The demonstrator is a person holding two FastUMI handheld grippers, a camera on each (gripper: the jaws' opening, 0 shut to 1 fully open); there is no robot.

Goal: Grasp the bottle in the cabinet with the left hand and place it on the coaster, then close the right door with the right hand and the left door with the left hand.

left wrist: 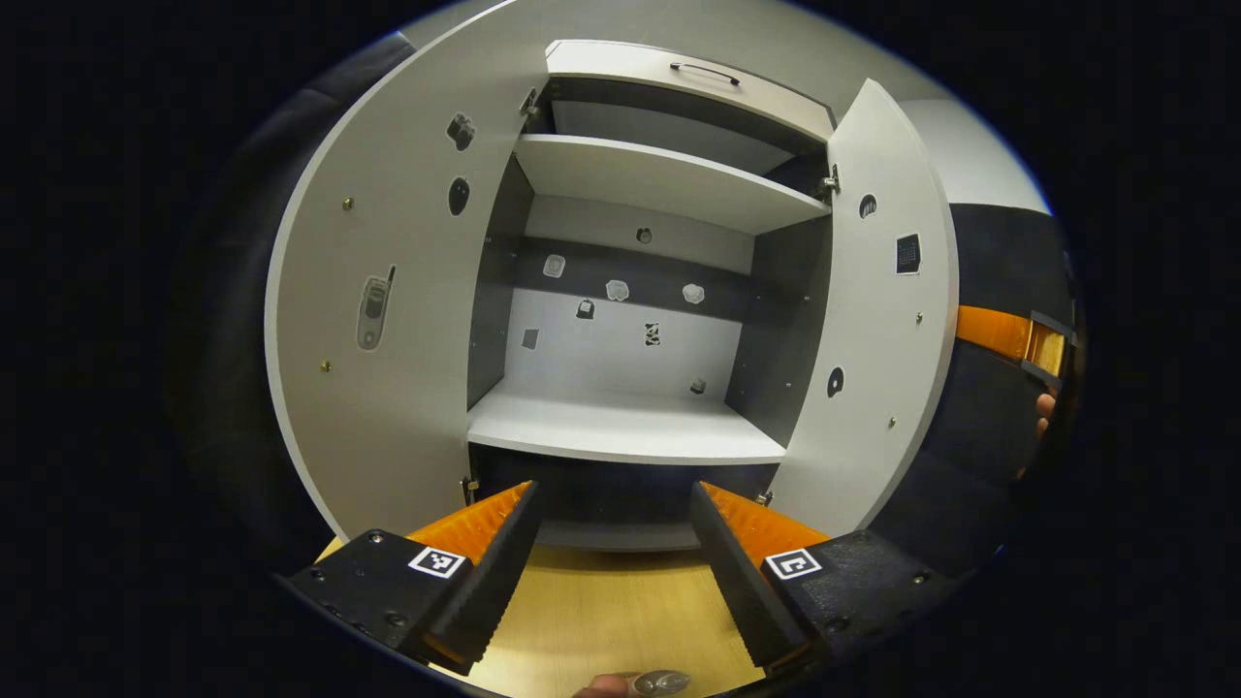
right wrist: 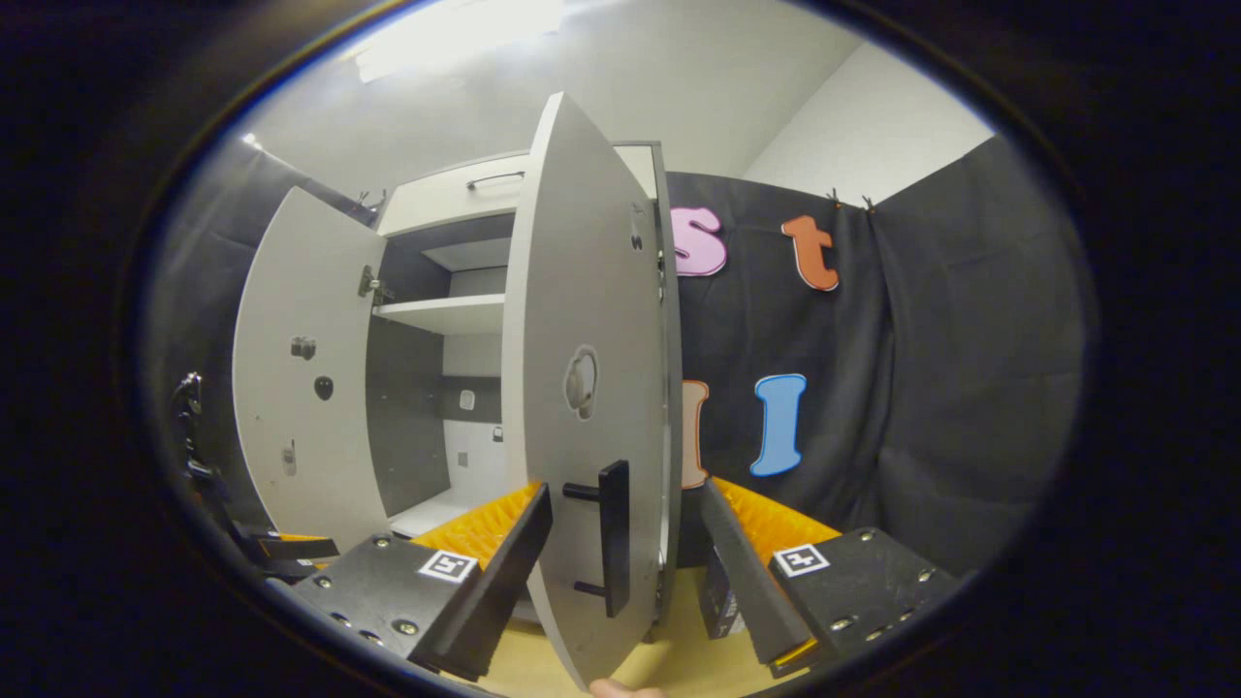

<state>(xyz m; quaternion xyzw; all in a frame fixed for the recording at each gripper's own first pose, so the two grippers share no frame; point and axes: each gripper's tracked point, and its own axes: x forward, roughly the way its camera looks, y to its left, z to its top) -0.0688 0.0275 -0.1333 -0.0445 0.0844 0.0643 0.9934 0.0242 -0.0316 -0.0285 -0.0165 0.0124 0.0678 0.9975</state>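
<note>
The white cabinet point(left wrist: 620, 427) stands open in the left gripper view, its lower shelf bare. Its left door point(left wrist: 388, 320) and right door point(left wrist: 873, 320) both swing out toward me. My left gripper point(left wrist: 613, 490) is open in front of the lower shelf, above the wooden tabletop point(left wrist: 601, 611), with nothing between its fingers. In the right gripper view the right door point(right wrist: 582, 320) stands edge-on, and its black handle point(right wrist: 613, 538) sits between the fingers of my open right gripper point(right wrist: 625, 490). Whether a finger touches the door I cannot tell. The right gripper's orange body point(left wrist: 1008, 334) shows beyond the right door.
An upper shelf point(left wrist: 659, 179) and a closed drawer with a handle point(left wrist: 703, 73) sit above. Small stickers dot the back wall and door insides. The left door point(right wrist: 301, 388) swings wide. Black cloth wall point(right wrist: 921, 388) hangs right of the cabinet. A fingertip point(left wrist: 659, 683) shows at the bottom.
</note>
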